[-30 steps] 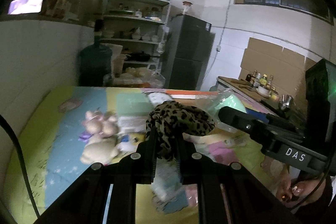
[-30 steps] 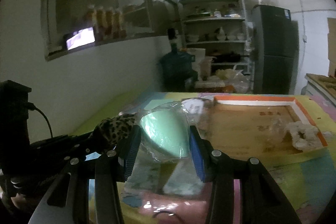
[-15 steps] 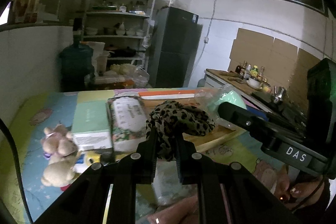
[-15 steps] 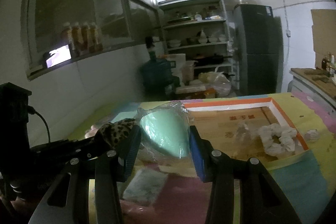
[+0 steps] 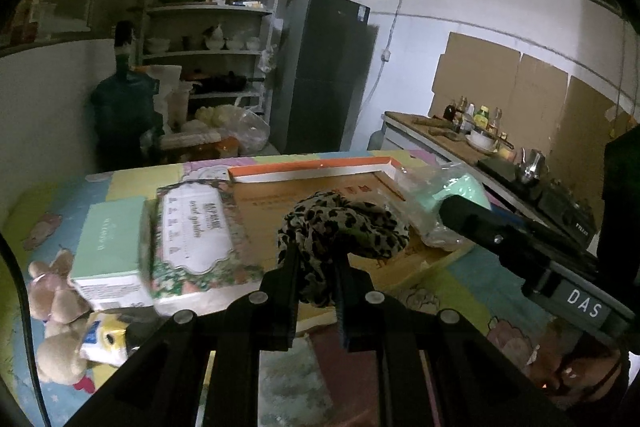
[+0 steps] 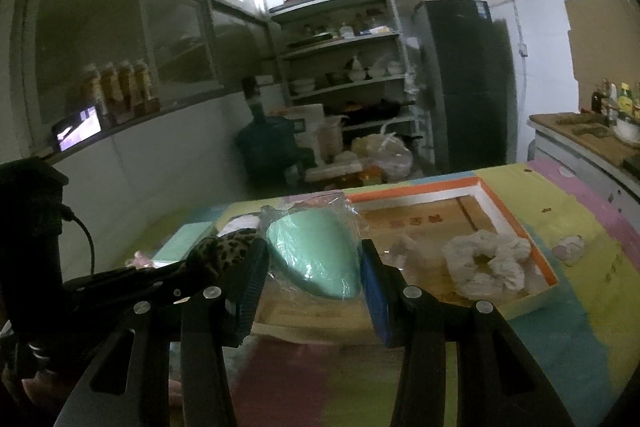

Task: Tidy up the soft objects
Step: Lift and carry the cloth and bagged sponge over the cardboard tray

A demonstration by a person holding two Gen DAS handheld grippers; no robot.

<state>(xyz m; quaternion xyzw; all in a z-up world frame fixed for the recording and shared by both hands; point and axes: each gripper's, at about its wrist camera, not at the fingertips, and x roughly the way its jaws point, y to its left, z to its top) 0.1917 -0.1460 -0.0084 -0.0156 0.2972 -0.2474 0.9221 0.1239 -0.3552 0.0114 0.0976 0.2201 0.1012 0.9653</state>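
Over the bench's tray (image 6: 516, 223), left tongs (image 5: 316, 267) pinch a scrunchie (image 5: 344, 223), right tongs (image 6: 312, 267) clamp a bagged sponge (image 6: 316, 255) whose slick wrap could slip.

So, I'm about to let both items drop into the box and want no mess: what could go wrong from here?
The leopard scrunchie is pinched only by a fold in the left gripper, so it may snag on the pads at release. The right gripper holds the green sponge through slippery plastic wrap; it could slide out short of the box. The white scrunchie already inside could be knocked.
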